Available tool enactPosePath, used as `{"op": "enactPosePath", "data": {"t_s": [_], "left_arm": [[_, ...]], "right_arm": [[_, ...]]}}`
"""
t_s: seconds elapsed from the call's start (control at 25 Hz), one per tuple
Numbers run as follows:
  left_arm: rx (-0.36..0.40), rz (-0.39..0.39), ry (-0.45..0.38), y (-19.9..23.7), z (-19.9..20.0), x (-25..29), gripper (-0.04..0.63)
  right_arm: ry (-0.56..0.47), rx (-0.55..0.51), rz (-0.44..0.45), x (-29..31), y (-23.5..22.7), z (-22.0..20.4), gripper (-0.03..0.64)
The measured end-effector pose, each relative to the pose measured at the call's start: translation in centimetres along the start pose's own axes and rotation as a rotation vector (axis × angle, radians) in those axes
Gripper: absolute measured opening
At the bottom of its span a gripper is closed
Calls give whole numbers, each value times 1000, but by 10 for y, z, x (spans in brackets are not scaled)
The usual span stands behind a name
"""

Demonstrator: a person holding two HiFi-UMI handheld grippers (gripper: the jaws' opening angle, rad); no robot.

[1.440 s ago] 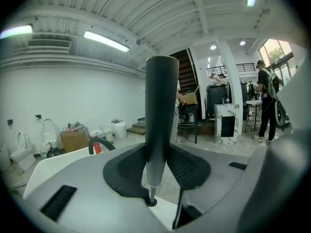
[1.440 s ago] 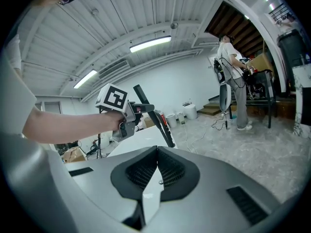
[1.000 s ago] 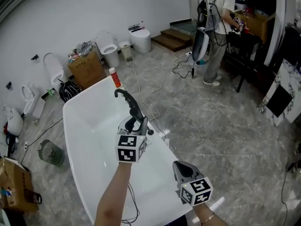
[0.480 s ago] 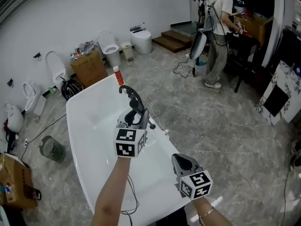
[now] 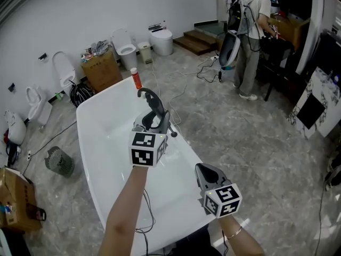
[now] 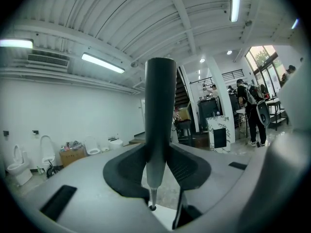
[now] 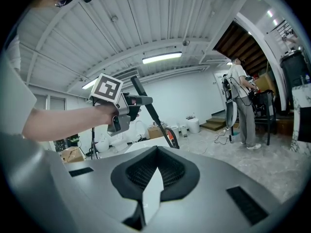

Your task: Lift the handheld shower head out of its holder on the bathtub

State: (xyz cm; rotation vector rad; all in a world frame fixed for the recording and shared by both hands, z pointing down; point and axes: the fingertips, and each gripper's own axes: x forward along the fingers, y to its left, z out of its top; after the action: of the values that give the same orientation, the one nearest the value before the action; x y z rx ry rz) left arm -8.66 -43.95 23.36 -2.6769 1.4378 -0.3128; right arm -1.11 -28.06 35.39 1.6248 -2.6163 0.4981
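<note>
Both grippers sit higher over the tub than a second ago, and the shower head (image 5: pixel 153 106) has come up with the left one. My left gripper (image 5: pixel 154 126) has its two fingers clamped on the dark handle. In the left gripper view the handle stands upright between the pads, pressed on both sides, and narrows at its lower end to a thin stem with bare floor behind it. From the head view the black, curved shower head points away from me, above the near rim of the white bathtub (image 5: pixel 90 143) and clear of its surface. I can't make out the holder itself under the gripper. A thin hose (image 5: pixel 147 217) trails along the tub beneath my left forearm.

My right gripper (image 5: pixel 202 170) hangs lower and nearer to me, above the tub's right edge and well apart from the left one. Its fingertips are together with nothing between them.

A red bottle (image 5: pixel 137 79) stands on the tub's far rim, just beyond the shower head. Further off, a cardboard box (image 5: pixel 100 71) sits by the wall, and a person (image 5: pixel 254 31) stands at the top right.
</note>
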Motion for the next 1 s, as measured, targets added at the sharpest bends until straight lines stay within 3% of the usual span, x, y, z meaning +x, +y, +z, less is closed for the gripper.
{"op": "enactPosePath", "data": {"t_s": [1.0], "left_arm": [[7,4,10,0,1,-21,149]], "right_arm": [[24,-57,3,-14,24,1,5]]}}
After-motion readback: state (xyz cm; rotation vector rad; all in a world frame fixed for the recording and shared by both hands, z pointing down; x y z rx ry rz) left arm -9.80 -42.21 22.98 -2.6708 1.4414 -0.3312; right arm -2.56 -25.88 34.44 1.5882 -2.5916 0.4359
